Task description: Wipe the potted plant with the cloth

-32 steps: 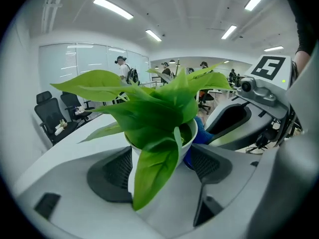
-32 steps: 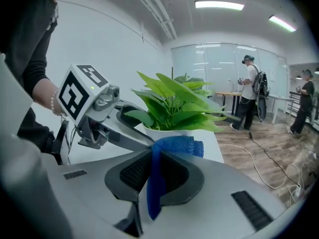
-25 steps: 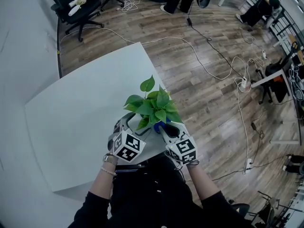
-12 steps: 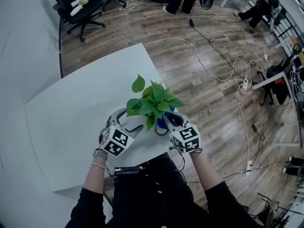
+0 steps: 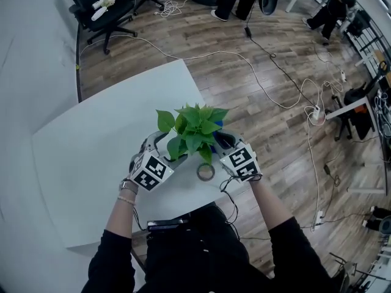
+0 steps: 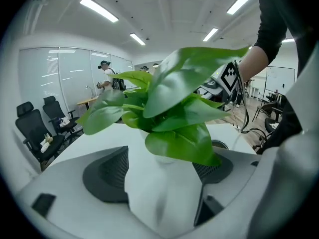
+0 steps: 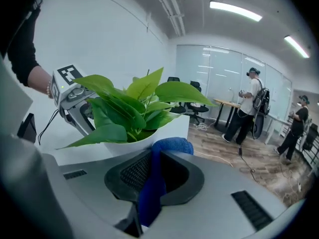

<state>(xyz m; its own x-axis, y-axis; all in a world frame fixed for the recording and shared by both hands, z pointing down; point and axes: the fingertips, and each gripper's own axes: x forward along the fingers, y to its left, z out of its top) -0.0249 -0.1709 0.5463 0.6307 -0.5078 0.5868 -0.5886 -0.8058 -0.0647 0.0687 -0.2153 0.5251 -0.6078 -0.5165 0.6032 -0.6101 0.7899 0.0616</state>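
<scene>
Quick update from my end. The left gripper (image 6: 159, 171) is clamped on the white pot (image 6: 158, 195), with the pot filling the gap between both pads. The right gripper (image 7: 155, 169) is squeezed shut on the blue cloth (image 7: 151, 193). A wad of the cloth pokes out past the jaw tips, right by the pot's rim, but I can't tell if it's actually touching.

The plant (image 5: 194, 129) sits between the two grippers near the front corner of the table (image 5: 91, 145).

Compared with a second ago, the plant has turned. The big leaf (image 5: 165, 120) that stuck up toward the far edge now points off to the left. Both grippers have slid a bit further up the table with it, and the left one has swung out to the left. That's uncovered a tape roll (image 5: 206, 172), which now lies in plain sight on the table just in front of the plant, between the two marker cubes.
</scene>
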